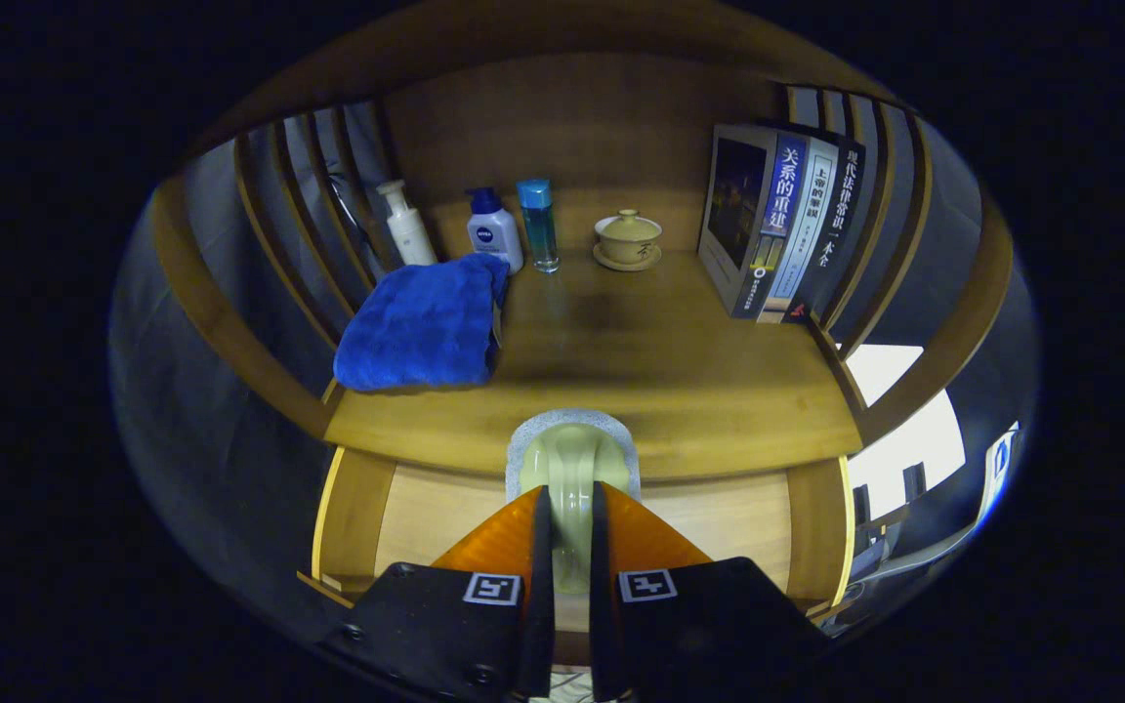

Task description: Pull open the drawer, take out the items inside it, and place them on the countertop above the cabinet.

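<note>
Here, a pale green cup [570, 469] is clamped between both fingers of the tool [570, 532], held over the open drawer [426, 517] at the desk [680, 361] edge, beyond which a blue towel [423, 327], bottles [494, 229], a lidded teacup [628, 237] and books [782, 229] are seen.

The jaws hide the lower part of the pale green item [570, 469] gripped between them, leaving its shape unclear.

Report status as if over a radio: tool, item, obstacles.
Tool shut on a pale green item, held over the open drawer. Countertop just ahead, not yet placed. Blue towel to one side, books to the other; middle free.
</note>
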Demonstrator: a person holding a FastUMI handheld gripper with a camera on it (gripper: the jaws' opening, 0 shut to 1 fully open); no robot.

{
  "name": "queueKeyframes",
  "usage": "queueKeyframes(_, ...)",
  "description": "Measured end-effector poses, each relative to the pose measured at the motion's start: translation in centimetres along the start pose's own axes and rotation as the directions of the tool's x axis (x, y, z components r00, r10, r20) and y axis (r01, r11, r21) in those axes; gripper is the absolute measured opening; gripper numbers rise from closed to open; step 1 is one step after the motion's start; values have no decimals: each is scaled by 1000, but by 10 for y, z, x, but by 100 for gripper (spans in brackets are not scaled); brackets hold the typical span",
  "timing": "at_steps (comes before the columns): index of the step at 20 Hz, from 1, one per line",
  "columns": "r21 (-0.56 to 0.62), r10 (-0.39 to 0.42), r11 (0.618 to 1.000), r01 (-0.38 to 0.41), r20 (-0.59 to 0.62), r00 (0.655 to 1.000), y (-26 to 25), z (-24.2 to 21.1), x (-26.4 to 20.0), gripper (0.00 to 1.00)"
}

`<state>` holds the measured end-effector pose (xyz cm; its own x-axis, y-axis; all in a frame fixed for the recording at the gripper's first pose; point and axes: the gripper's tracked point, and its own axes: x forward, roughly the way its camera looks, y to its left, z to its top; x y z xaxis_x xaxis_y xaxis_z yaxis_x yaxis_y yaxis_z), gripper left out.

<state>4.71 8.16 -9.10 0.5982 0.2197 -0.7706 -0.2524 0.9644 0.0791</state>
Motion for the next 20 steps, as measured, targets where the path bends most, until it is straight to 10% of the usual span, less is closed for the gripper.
queueKeyframes(20, 8, -76, 997, 76, -7, 997, -25, 74, 77, 23)
